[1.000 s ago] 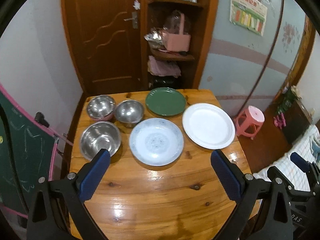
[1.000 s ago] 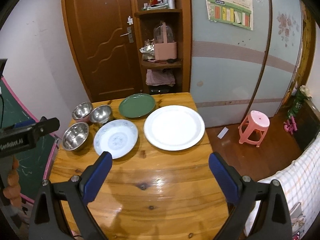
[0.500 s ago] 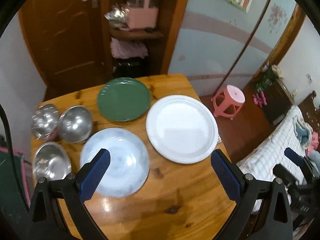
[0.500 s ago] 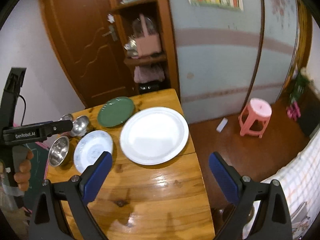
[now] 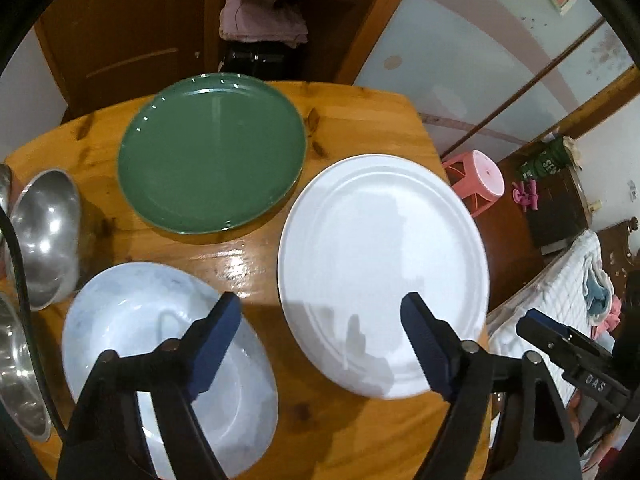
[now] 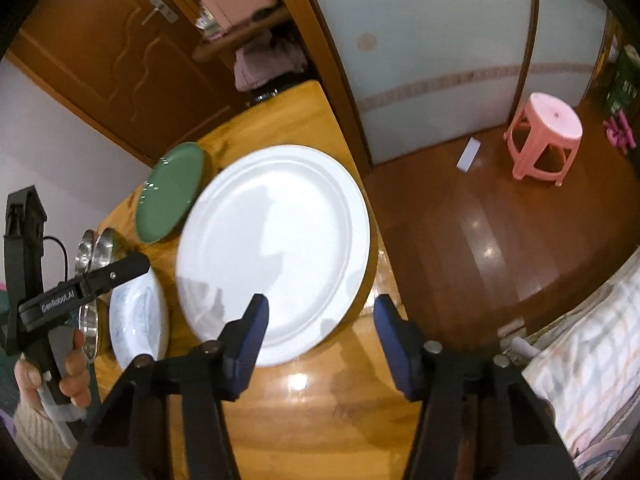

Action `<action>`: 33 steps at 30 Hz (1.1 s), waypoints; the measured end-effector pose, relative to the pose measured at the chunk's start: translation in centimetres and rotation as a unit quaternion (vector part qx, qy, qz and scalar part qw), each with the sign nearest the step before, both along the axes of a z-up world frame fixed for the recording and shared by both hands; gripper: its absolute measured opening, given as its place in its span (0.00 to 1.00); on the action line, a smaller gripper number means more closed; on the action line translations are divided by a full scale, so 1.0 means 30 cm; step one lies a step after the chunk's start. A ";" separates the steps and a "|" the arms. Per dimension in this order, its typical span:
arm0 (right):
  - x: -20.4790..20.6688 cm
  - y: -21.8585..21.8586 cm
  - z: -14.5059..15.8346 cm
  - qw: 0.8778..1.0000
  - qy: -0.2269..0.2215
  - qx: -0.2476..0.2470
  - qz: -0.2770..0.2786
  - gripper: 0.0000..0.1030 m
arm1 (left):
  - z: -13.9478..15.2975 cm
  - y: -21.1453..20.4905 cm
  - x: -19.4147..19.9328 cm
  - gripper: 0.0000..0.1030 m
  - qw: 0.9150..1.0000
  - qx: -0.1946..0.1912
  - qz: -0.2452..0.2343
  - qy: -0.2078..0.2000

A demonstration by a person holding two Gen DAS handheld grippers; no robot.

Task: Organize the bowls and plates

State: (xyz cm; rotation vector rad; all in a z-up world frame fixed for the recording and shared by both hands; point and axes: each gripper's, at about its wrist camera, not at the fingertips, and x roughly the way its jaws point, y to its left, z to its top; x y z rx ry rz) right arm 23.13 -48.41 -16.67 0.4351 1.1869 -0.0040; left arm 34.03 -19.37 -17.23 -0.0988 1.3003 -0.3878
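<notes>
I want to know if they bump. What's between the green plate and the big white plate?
Only a narrow strip of bare wooden table separates the green plate from the white plate. They lie apart, as the left wrist view shows.

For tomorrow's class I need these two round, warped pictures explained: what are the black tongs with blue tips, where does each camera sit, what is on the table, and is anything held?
No robot here: a person holds a hand-operated two-finger gripper in each hand, with a wide-angle camera on each looking along its blue-padded fingers. One picture is from the left gripper, the other from the right gripper. On the wooden table lie a large white plate, a round green plate, a pale blue patterned plate and shiny steel bowls. Both grippers' jaws have just been closing, yet nothing is held; each hovers open above the plates.
</notes>
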 end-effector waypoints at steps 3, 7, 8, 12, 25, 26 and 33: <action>0.042 -0.020 -0.045 1.000 0.013 0.009 -0.008 0.50 | -0.057 -0.010 0.031 0.72 1.000 0.001 0.003 0.012; 0.069 -0.041 -0.080 1.000 0.020 0.018 -0.014 0.49 | -0.108 -0.015 0.051 0.64 1.000 -0.008 0.009 0.028; 0.079 -0.046 -0.089 1.000 0.022 0.016 -0.015 0.48 | -0.116 -0.017 0.053 0.64 0.999 -0.011 0.011 0.030; 0.115 -0.057 -0.114 0.999 0.029 0.011 -0.014 0.43 | -0.142 -0.031 0.069 0.63 0.999 -0.012 0.013 0.031; 0.191 -0.053 -0.177 0.999 0.045 0.017 -0.006 0.25 | -0.233 -0.110 0.114 0.46 0.999 -0.011 0.013 0.043; 0.193 -0.053 -0.180 0.999 0.045 0.015 -0.005 0.24 | -0.236 -0.120 0.114 0.45 0.999 -0.009 0.012 0.041; 0.199 -0.057 -0.169 0.999 0.043 -0.004 -0.011 0.19 | -0.249 -0.136 0.125 0.23 0.999 0.006 0.023 0.040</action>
